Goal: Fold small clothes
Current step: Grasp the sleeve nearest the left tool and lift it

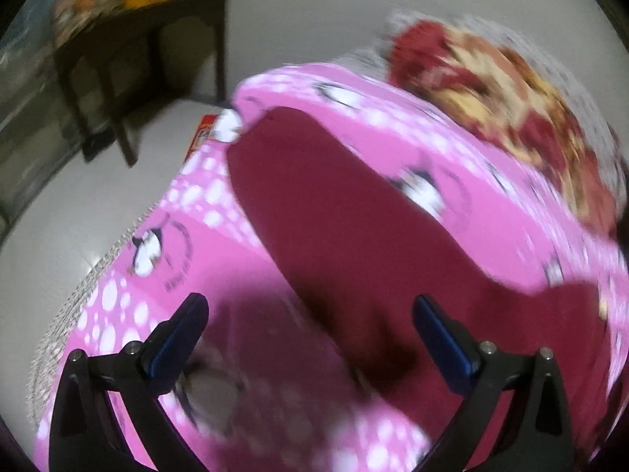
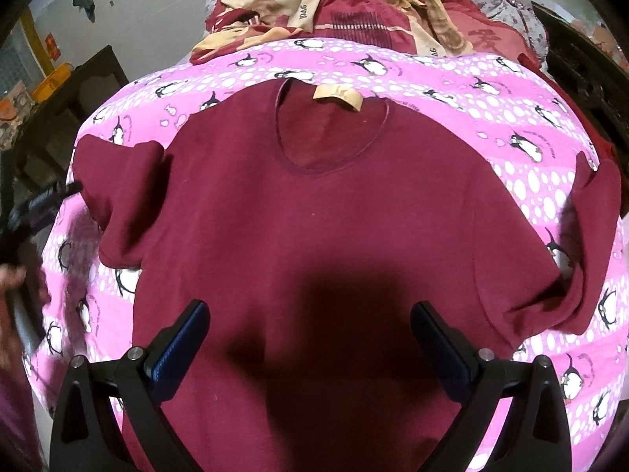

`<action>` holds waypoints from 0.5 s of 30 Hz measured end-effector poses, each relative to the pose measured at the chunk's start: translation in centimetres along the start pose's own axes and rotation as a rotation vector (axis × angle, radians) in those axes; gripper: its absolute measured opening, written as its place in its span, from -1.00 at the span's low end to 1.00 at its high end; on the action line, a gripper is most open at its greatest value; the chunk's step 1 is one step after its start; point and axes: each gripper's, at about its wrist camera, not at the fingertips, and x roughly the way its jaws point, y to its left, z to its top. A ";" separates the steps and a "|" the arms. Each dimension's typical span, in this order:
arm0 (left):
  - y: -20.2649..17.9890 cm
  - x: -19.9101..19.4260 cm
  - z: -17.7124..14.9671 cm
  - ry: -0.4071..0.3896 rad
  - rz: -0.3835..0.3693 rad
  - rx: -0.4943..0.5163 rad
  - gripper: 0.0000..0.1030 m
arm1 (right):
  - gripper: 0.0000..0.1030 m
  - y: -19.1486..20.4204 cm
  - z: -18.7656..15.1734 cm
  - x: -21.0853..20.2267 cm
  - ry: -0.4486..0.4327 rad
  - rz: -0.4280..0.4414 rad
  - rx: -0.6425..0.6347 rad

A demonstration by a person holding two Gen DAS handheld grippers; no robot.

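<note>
A maroon T-shirt [image 2: 314,228] lies spread flat and face up on a pink penguin-print blanket [image 2: 452,78], which seems to cover a bed. The collar with its tan label [image 2: 338,96] points away from the right wrist camera and the hem lies nearest it, so the shirt's long axis runs straight away from that camera. Both short sleeves are spread out to the sides, the left one [image 2: 118,192] slightly rumpled. A pile of red and cream clothes [image 2: 334,4] sits beyond the collar.

The right hand-held gripper [image 2: 310,326] hovers over the lower body of the shirt with its jaws spread wide and nothing between them. The left hand-held gripper [image 1: 310,322] is likewise released and empty, above the shirt's left side near the blanket edge; its view is blurred, so it is probably moving. A dark side table [image 1: 149,59] stands by the wall.

The shirt looks laid out and not yet folded, so the step in hand is probably the first fold. The next move likely calls for each gripper to pinch one layer at a sleeve or side edge and carry it inward across the body, keeping the cloth flat.
</note>
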 end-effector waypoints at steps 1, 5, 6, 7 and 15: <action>0.8 0.5 0.7 -0.004 -0.010 -0.038 1.00 | 1.00 0.0 0.1 0.1 0.006 0.006 0.001; 4.1 2.5 2.7 -0.067 -0.006 -0.226 1.00 | 1.00 -0.1 0.3 0.6 0.026 0.025 0.005; 4.7 3.1 3.0 -0.080 -0.001 -0.263 1.00 | 1.00 -0.1 0.3 0.8 0.031 0.027 0.004; 5.1 3.6 3.2 -0.083 -0.004 -0.288 1.00 | 1.00 -0.1 0.4 0.9 0.033 0.029 0.004; 3.4 6.6 4.8 -0.085 -0.025 -0.196 -0.19 | 1.00 -0.9 0.7 1.7 0.056 0.034 0.027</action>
